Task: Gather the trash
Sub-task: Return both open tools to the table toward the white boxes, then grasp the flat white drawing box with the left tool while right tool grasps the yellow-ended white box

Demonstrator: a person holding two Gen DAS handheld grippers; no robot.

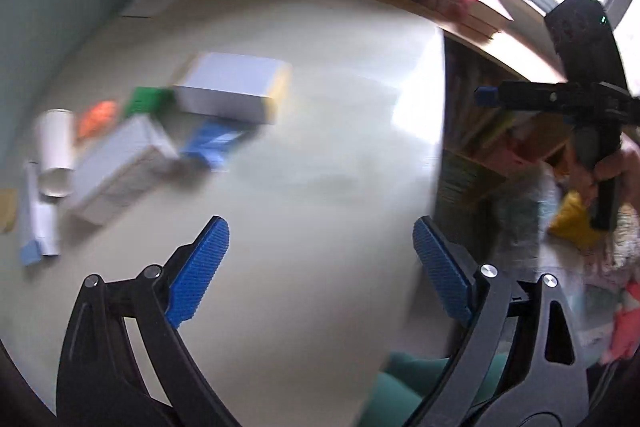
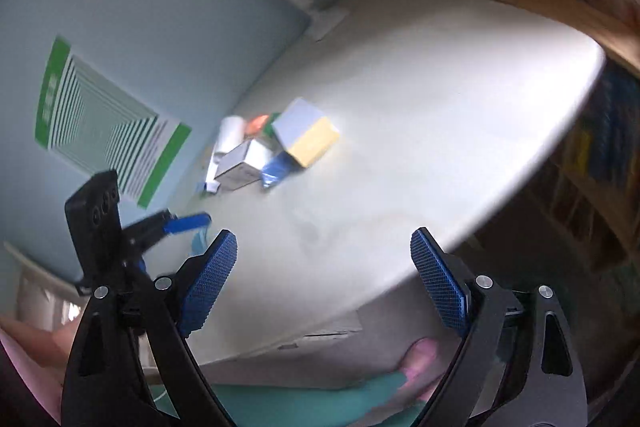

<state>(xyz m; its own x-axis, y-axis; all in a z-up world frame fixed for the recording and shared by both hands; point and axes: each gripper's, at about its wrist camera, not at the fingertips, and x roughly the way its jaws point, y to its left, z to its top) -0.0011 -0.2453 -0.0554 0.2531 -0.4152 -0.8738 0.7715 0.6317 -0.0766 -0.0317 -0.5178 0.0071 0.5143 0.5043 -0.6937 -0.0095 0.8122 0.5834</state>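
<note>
Holding both tools above the table (image 1: 320, 155), you have nothing gripped: your left gripper (image 1: 320, 267) has its blue pads spread wide over bare tabletop, and your right gripper (image 2: 324, 279) is spread just as wide near the table's front edge. You look to be at the approach, with no trash picked up yet. The trash sits clustered toward the wall side, well apart from both tools. The next move calls for reaching over to the pile and closing on one piece. As far as the blur allows, count two pale boxes (image 1: 236, 91), one white cup (image 1: 56, 155) on its side, one blue packet (image 1: 212, 143), one orange scrap (image 1: 98, 119), one green item (image 1: 146, 101) and one white-and-blue tube (image 1: 38, 219).
</note>
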